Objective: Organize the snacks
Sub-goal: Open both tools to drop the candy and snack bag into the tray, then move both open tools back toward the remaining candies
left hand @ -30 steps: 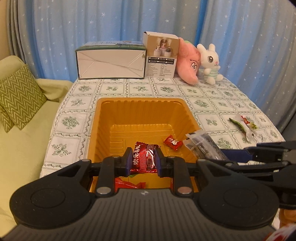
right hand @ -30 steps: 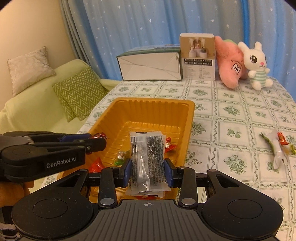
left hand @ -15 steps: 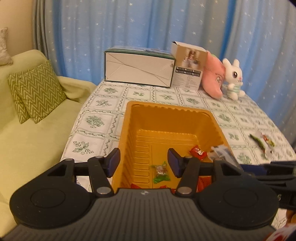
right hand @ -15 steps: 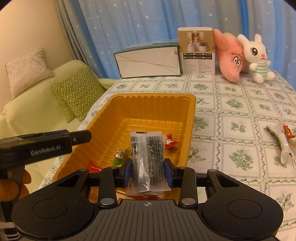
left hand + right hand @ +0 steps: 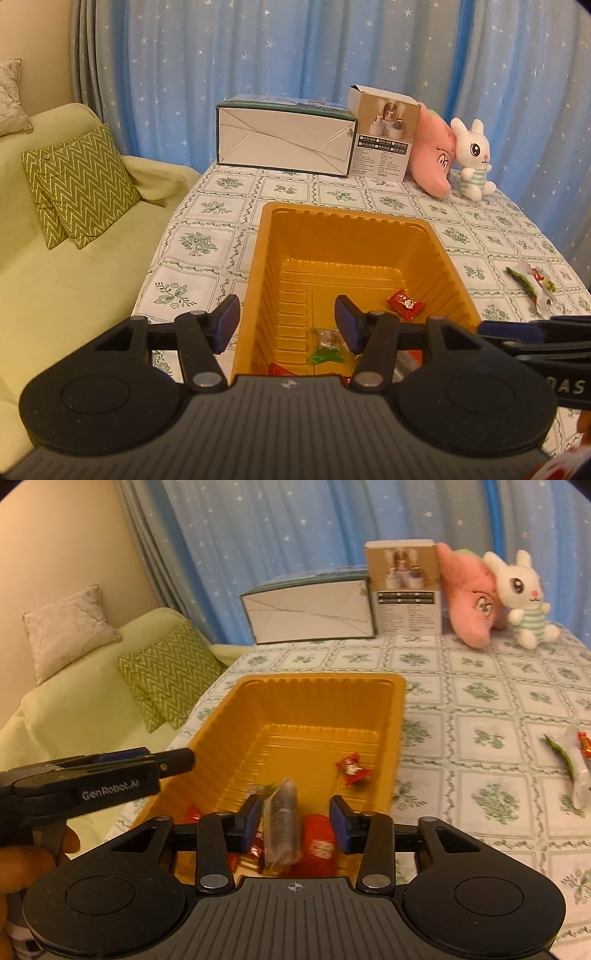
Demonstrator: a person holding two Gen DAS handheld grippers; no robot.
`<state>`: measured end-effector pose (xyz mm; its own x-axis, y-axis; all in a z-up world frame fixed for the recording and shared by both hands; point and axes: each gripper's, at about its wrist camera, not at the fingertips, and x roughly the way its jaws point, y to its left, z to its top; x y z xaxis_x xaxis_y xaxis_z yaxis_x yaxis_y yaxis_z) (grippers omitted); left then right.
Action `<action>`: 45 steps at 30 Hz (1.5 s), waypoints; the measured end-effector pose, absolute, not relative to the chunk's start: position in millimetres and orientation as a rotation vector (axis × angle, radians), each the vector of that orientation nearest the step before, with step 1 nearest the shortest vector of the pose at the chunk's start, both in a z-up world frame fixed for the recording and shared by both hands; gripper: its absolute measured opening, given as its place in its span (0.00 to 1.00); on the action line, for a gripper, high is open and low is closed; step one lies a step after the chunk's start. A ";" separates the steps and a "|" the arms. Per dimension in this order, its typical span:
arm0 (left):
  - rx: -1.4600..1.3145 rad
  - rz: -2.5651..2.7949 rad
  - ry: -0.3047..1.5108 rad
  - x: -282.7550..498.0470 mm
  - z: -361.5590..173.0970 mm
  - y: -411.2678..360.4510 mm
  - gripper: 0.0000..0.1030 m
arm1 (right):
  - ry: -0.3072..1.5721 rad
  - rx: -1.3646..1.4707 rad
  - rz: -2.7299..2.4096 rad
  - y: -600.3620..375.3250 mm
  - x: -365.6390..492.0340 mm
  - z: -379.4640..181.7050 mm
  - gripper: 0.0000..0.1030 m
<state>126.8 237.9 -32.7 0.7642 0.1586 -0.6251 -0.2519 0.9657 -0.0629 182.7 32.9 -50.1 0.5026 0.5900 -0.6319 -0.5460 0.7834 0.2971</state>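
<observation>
An orange plastic tray (image 5: 373,225) (image 5: 325,681) stands on the table and holds several wrapped snacks, among them a small red candy (image 5: 405,303) (image 5: 352,770) and a green-and-clear one (image 5: 327,345). My left gripper (image 5: 287,325) is open and empty over the tray's near left wall. My right gripper (image 5: 294,823) is open over the tray's near end. A clear packet with dark contents (image 5: 281,827) is blurred between its jaws, touching neither pad, above a red packet (image 5: 317,843). More snack wrappers (image 5: 532,286) (image 5: 574,764) lie on the table to the right.
Two cardboard boxes (image 5: 284,138) (image 5: 384,134), a pink plush (image 5: 434,162) and a white bunny plush (image 5: 472,158) stand at the table's far edge. A green sofa with zigzag cushions (image 5: 77,184) is on the left. The left gripper also shows in the right wrist view (image 5: 110,779).
My left gripper let go of the red packet into the tray and drew back left. My right gripper has just opened and the clear packet is dropping out of it.
</observation>
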 end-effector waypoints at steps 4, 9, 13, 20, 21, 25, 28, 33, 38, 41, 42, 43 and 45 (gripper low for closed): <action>-0.132 0.210 0.662 127.0 -31.9 234.4 0.53 | 0.782 0.086 0.639 13.4 177.9 -49.8 0.47; -0.108 0.169 0.649 128.3 -24.5 223.7 0.58 | 0.764 0.089 0.584 -15.4 166.8 -45.3 0.48; -0.089 0.136 0.637 131.4 -16.3 211.4 0.59 | 0.759 0.099 0.525 -39.7 160.5 -42.2 0.49; -0.039 0.051 0.602 132.7 3.9 172.1 0.64 | 0.751 0.128 0.422 -85.3 152.5 -34.7 0.51; -0.044 0.041 0.595 131.9 6.8 166.1 0.66 | 0.749 0.133 0.410 -91.0 151.3 -33.4 0.51; -0.040 -0.006 0.588 129.5 14.3 138.6 0.69 | 0.738 0.151 0.362 -115.0 145.6 -28.2 0.52; -0.033 -0.038 0.588 127.4 17.4 115.5 0.72 | 0.731 0.163 0.333 -131.0 140.3 -25.4 0.53; -0.041 -0.083 0.589 123.2 19.2 80.6 0.76 | 0.726 0.184 0.288 -158.2 130.4 -22.5 0.55; -0.040 -0.127 0.598 122.7 19.5 50.6 0.78 | 0.718 0.199 0.252 -183.1 123.5 -21.4 0.56; -0.037 -0.148 0.605 124.7 18.9 34.7 0.79 | 0.716 0.209 0.225 -198.4 122.2 -22.0 0.56; -0.034 -0.155 0.607 125.9 18.3 29.0 0.79 | 0.716 0.213 0.217 -203.3 121.7 -22.1 0.56; -0.031 -0.160 0.609 127.4 17.6 24.3 0.80 | 0.715 0.217 0.210 -207.7 121.9 -22.4 0.56; -0.030 -0.169 0.618 131.3 15.8 15.4 0.80 | 0.713 0.217 0.196 -216.3 123.3 -23.2 0.56</action>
